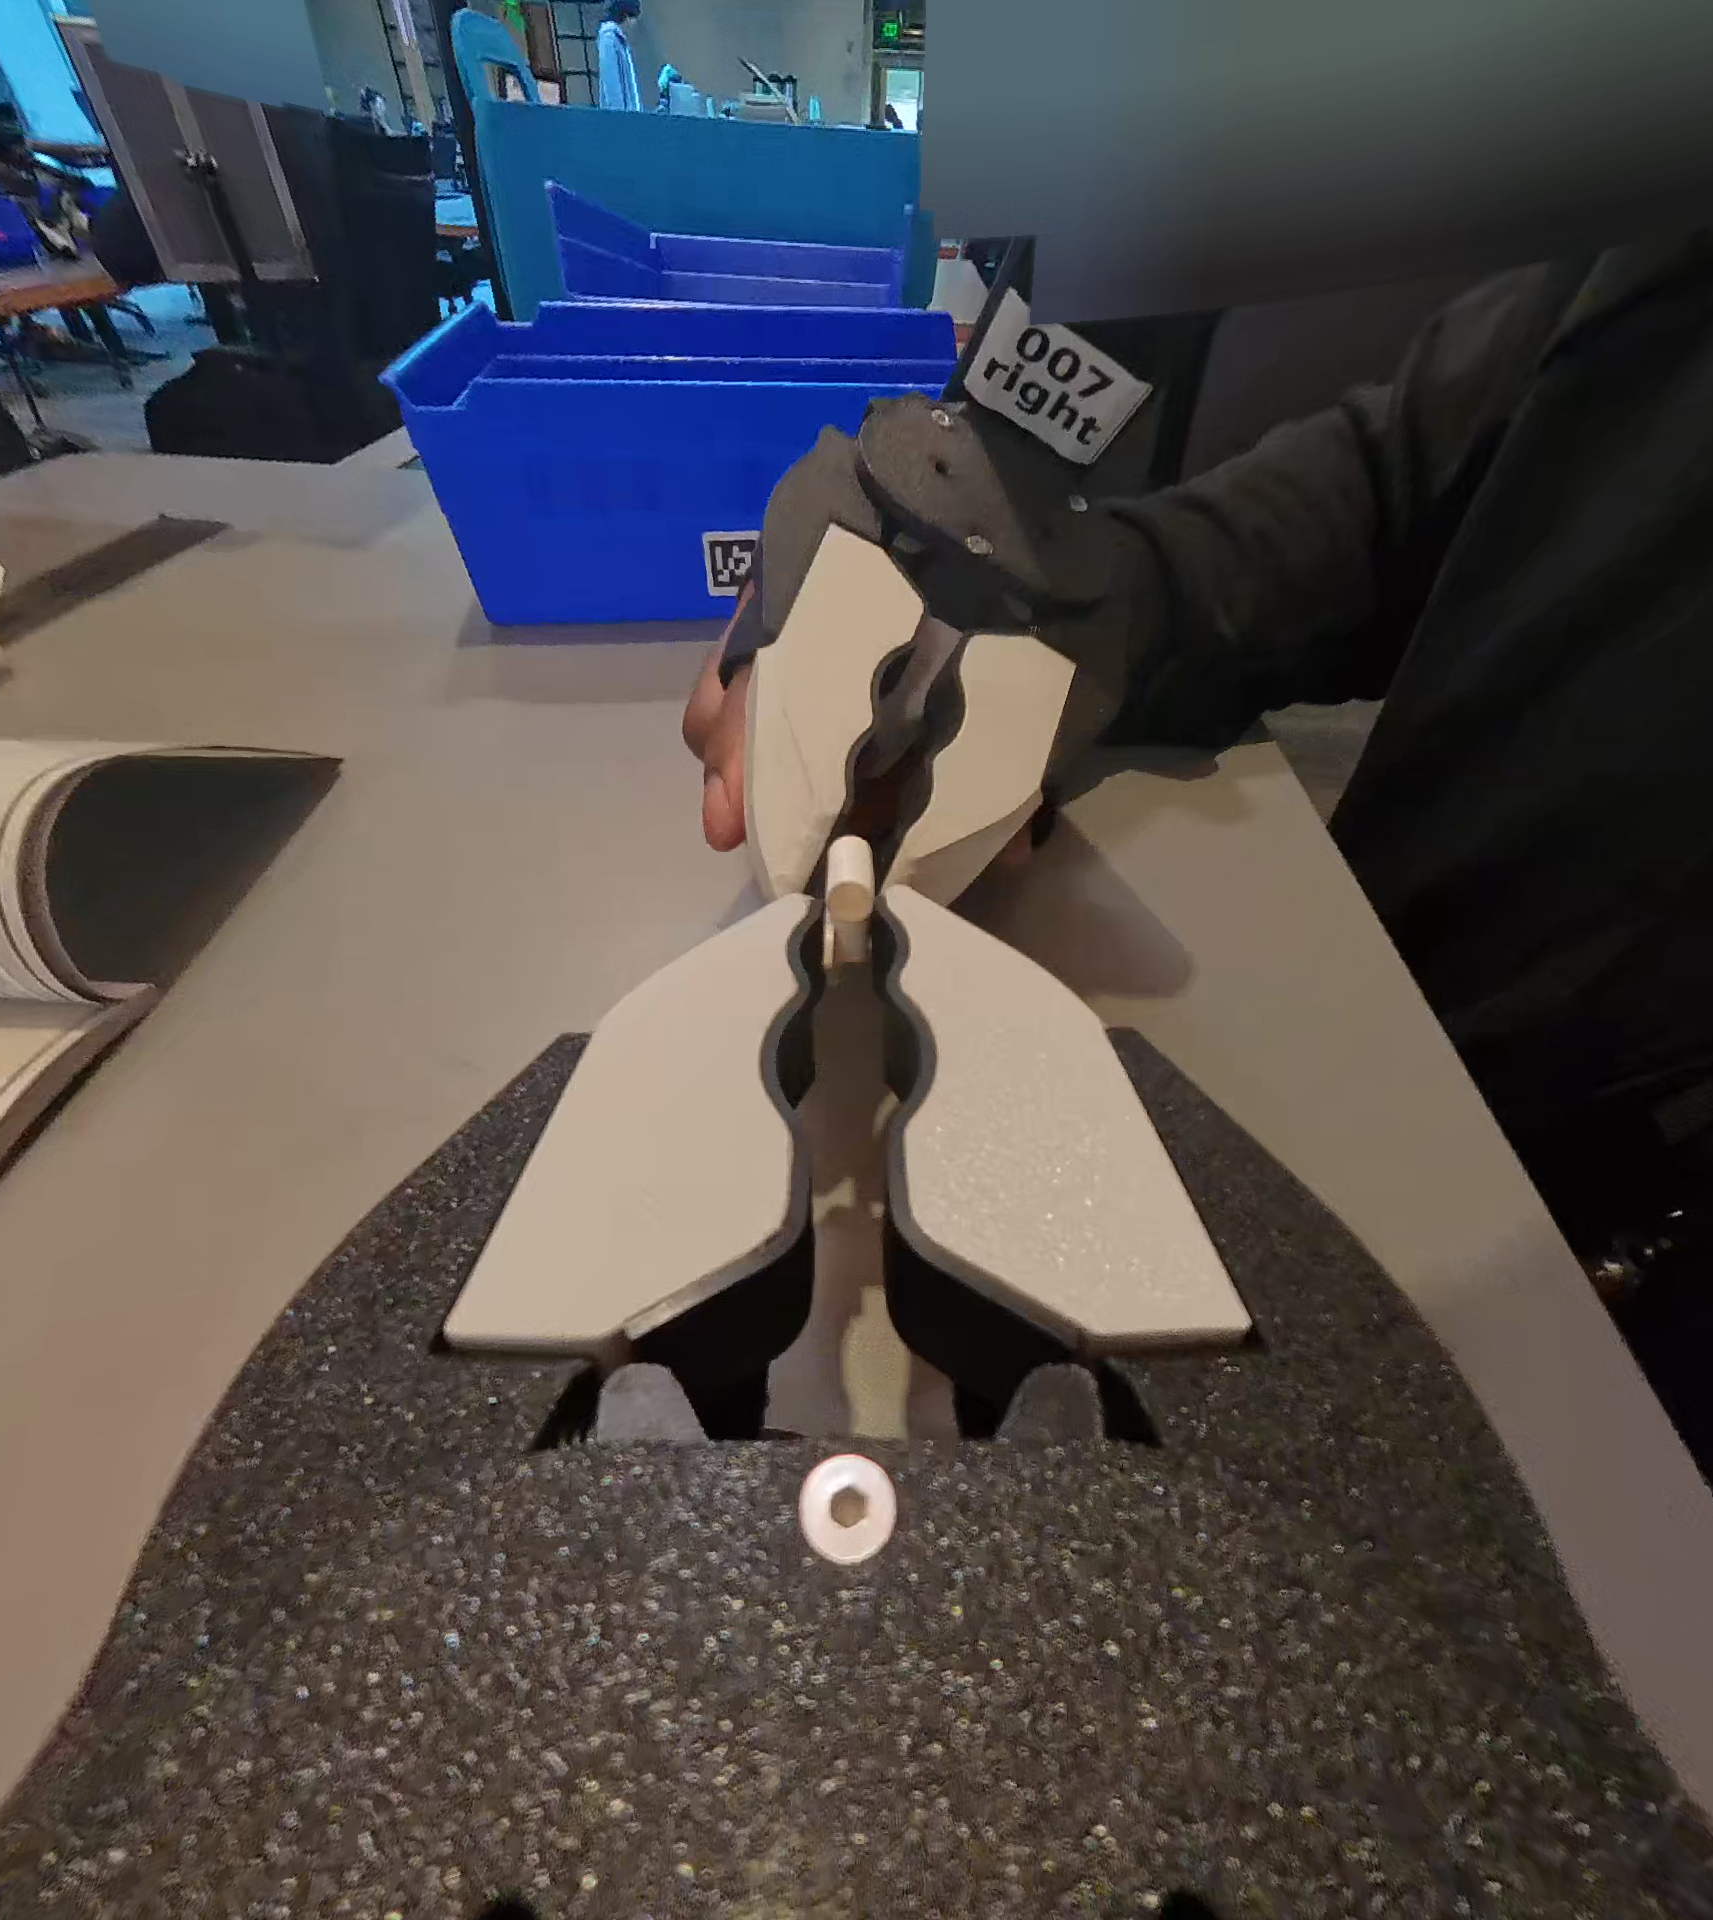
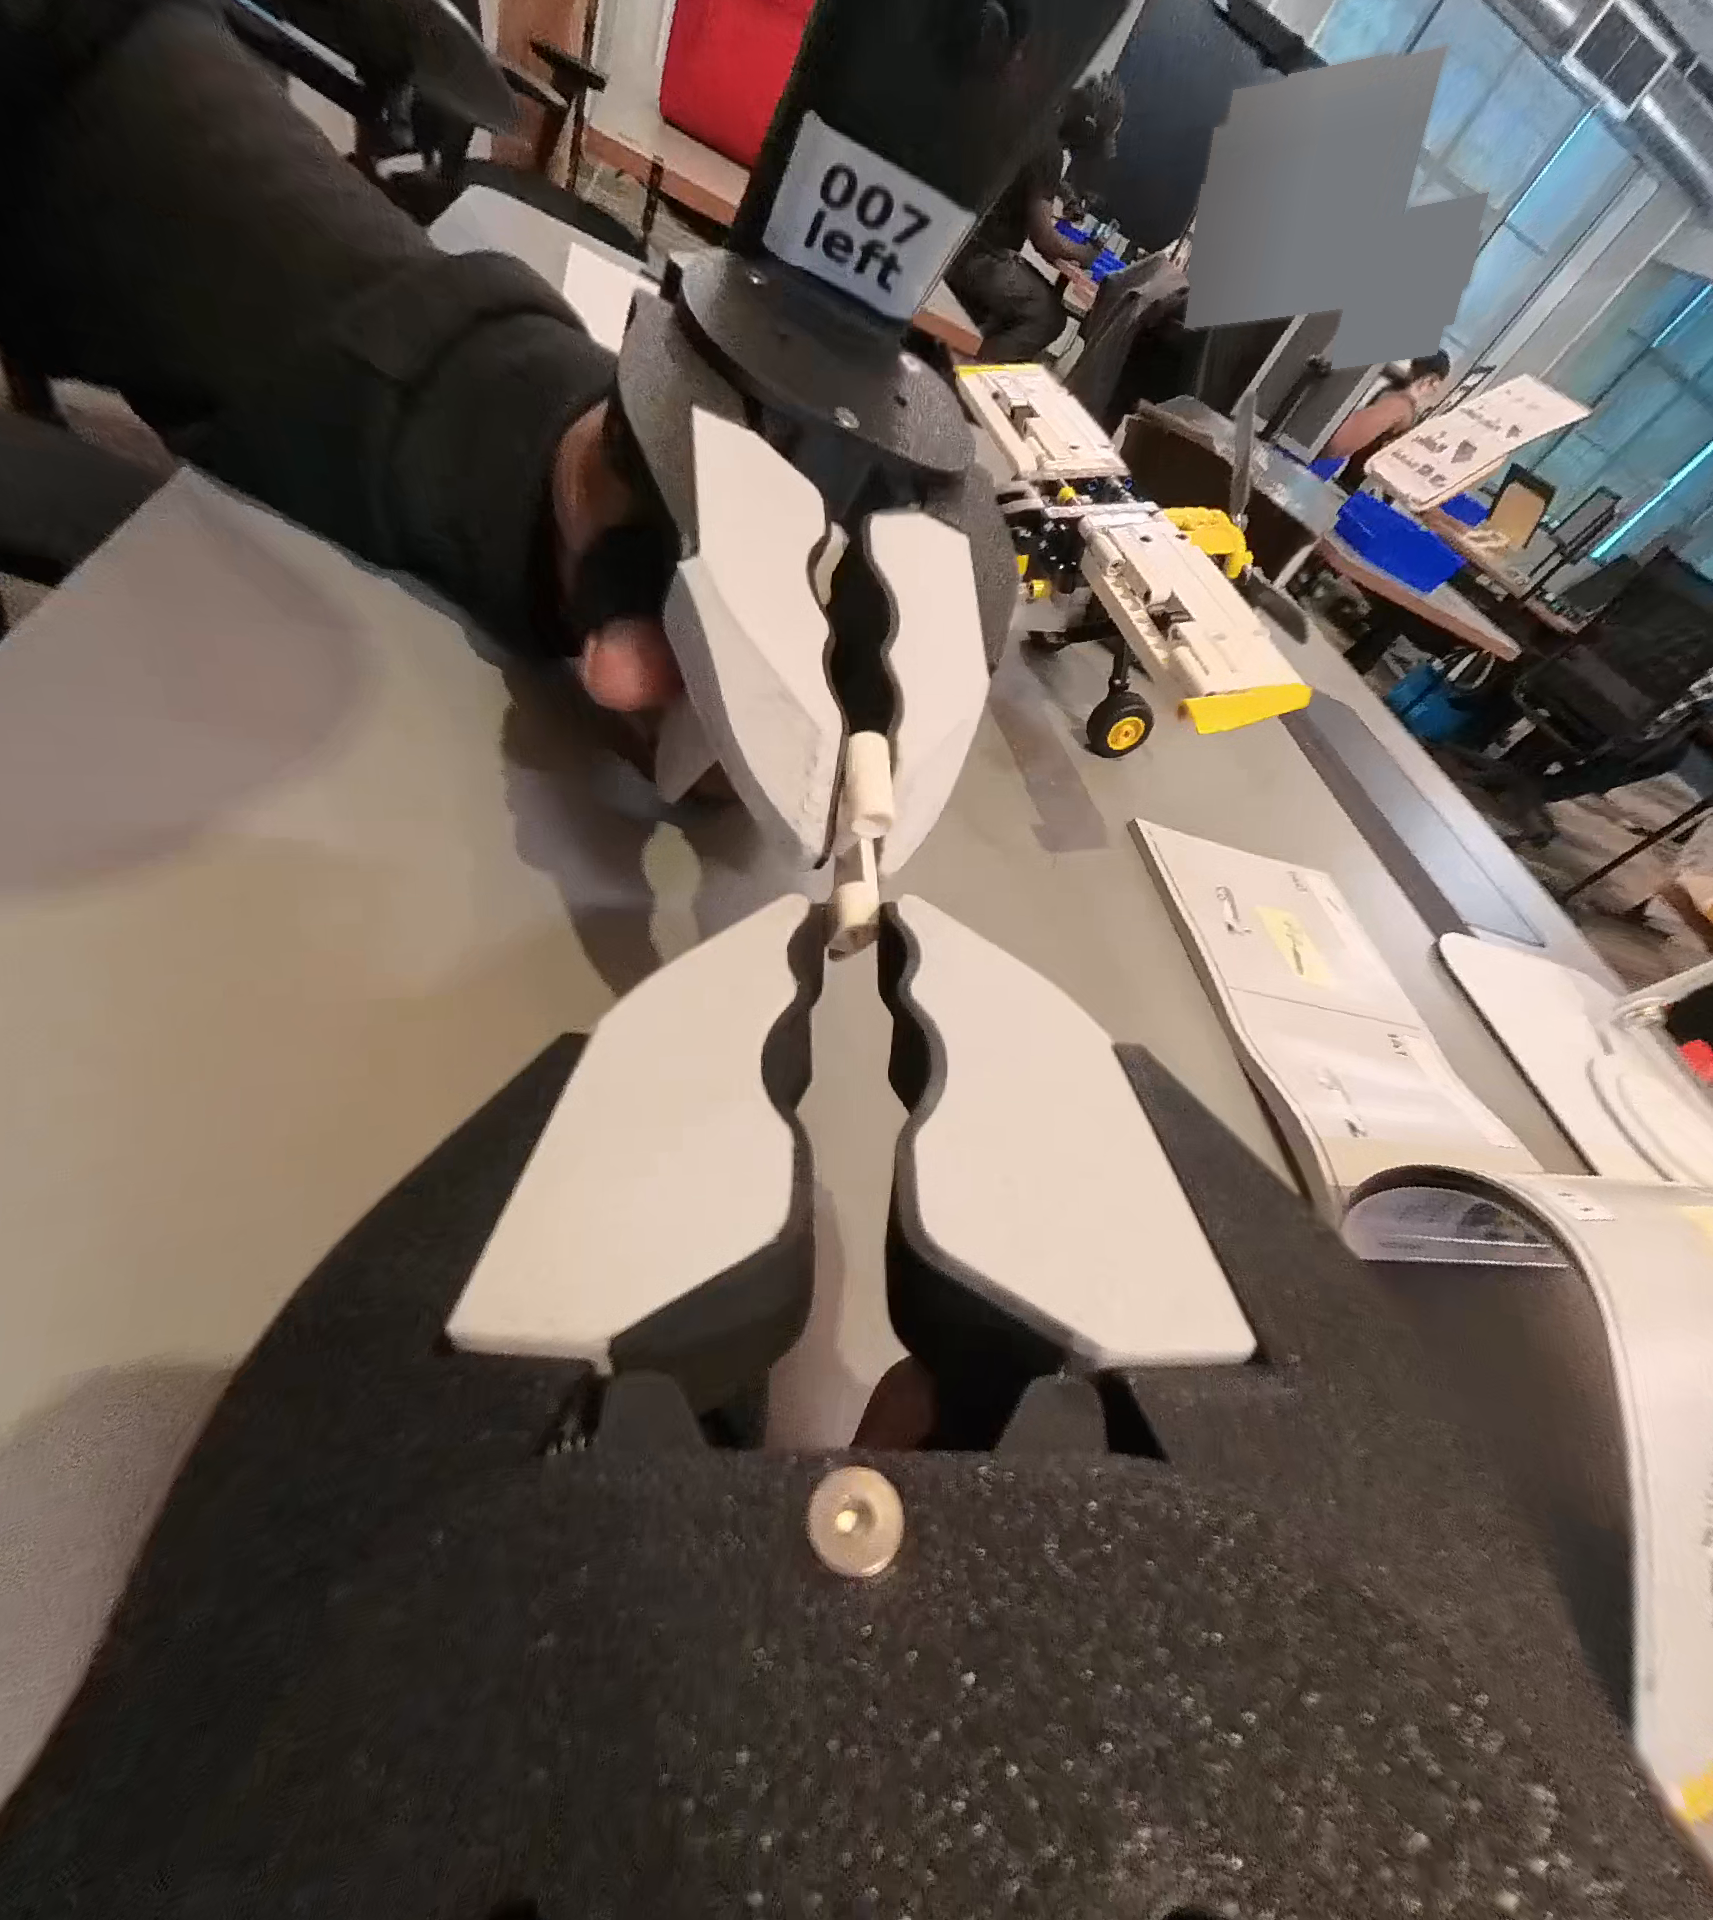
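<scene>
In the left wrist view, the left gripper [image 1: 847, 920] pinches one end of a small white cylindrical plastic piece [image 1: 848, 883] above the grey tabletop [image 1: 519, 748], tip to tip with the right gripper [image 1: 857, 831], a blue plastic bin [image 1: 623, 457] behind. In the right wrist view, the right gripper [image 2: 850, 930] clamps the piece's [image 2: 857, 914] near end while the left gripper [image 2: 867, 800] grips the far end, beside an open instruction booklet [image 2: 1351, 1039].

Each of your wrist cameras looks forward along its own fingers, low and close over the grey tabletop [image 1: 540, 790]. The left view faces the blue bin [image 1: 623, 468] at the far edge; the right view faces the open booklet [image 2: 1371, 1049]. The two views point at each other and share the small white part [image 1: 849, 883] between the fingertips.
</scene>
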A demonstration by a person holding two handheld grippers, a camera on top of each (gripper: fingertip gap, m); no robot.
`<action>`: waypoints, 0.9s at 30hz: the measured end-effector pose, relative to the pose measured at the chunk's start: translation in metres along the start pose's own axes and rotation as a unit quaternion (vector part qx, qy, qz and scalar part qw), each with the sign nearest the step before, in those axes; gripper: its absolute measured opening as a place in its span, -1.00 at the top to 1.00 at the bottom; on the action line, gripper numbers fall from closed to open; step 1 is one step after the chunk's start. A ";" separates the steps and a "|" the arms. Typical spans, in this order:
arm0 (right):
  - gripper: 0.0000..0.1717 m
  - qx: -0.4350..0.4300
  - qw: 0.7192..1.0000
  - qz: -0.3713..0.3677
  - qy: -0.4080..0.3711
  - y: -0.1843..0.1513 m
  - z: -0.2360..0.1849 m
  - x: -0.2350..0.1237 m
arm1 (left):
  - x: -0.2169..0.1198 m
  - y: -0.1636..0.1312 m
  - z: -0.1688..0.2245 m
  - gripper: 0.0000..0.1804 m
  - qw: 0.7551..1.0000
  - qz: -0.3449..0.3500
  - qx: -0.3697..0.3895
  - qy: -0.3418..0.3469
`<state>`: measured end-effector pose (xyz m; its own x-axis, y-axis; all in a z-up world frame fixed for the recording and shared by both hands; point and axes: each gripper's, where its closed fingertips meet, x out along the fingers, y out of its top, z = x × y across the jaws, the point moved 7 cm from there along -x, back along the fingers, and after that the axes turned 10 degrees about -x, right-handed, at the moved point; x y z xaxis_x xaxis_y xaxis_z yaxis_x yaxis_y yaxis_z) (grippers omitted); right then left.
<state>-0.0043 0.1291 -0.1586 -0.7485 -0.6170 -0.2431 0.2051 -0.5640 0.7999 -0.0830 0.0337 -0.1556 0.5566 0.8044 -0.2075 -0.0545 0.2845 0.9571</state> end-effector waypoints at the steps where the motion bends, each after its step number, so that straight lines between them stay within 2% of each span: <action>1: 0.89 -0.010 1.000 -0.002 -0.005 0.000 0.000 -0.001 | 0.001 0.000 0.000 0.90 1.000 -0.001 0.008 0.003; 2: 0.89 -0.020 1.000 -0.005 -0.012 0.000 0.000 -0.001 | 0.001 0.000 -0.001 0.88 1.000 0.000 0.015 0.010; 4: 0.90 -0.046 0.998 -0.015 -0.035 -0.001 0.002 -0.003 | 0.000 0.003 -0.005 0.70 0.999 0.018 0.023 0.035; 5: 0.90 -0.060 0.997 -0.023 -0.044 -0.003 0.003 -0.004 | -0.002 0.005 -0.008 0.56 0.998 0.035 0.020 0.052; 8: 0.90 -0.097 0.992 -0.050 -0.062 -0.010 0.004 -0.007 | -0.008 0.016 -0.014 0.41 0.992 0.107 -0.001 0.063; 11: 0.90 -0.110 0.989 -0.067 -0.071 -0.016 0.004 -0.007 | -0.012 0.030 -0.021 0.47 0.979 0.180 -0.007 0.093; 14: 0.90 -0.108 0.987 -0.085 -0.090 -0.020 0.007 -0.004 | -0.018 0.046 -0.024 0.74 0.961 0.246 0.019 0.123; 16: 0.90 -0.113 0.984 -0.091 -0.103 -0.021 0.009 -0.003 | -0.017 0.049 -0.031 0.76 0.960 0.227 0.011 0.166; 17: 0.90 -0.116 0.983 -0.095 -0.110 -0.021 0.010 -0.003 | -0.014 0.048 -0.034 0.75 0.965 0.201 0.005 0.167; 20: 0.90 -0.137 0.977 -0.101 -0.131 -0.023 0.014 -0.002 | -0.004 0.039 -0.041 0.71 0.983 0.123 -0.021 0.133; 23: 0.90 -0.180 0.967 -0.102 -0.145 -0.026 0.017 -0.003 | 0.004 0.029 -0.050 0.65 0.991 0.062 -0.076 0.090; 27: 0.90 -0.221 0.959 -0.100 -0.146 -0.032 0.022 -0.001 | 0.004 0.018 -0.059 0.62 0.987 0.036 -0.140 0.064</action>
<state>-0.0235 0.1600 -0.1724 -0.9319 -0.3294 -0.1517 0.2386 -0.8720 0.4274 -0.1312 0.0729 -0.1506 0.4349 0.8819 -0.1818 -0.3279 0.3431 0.8802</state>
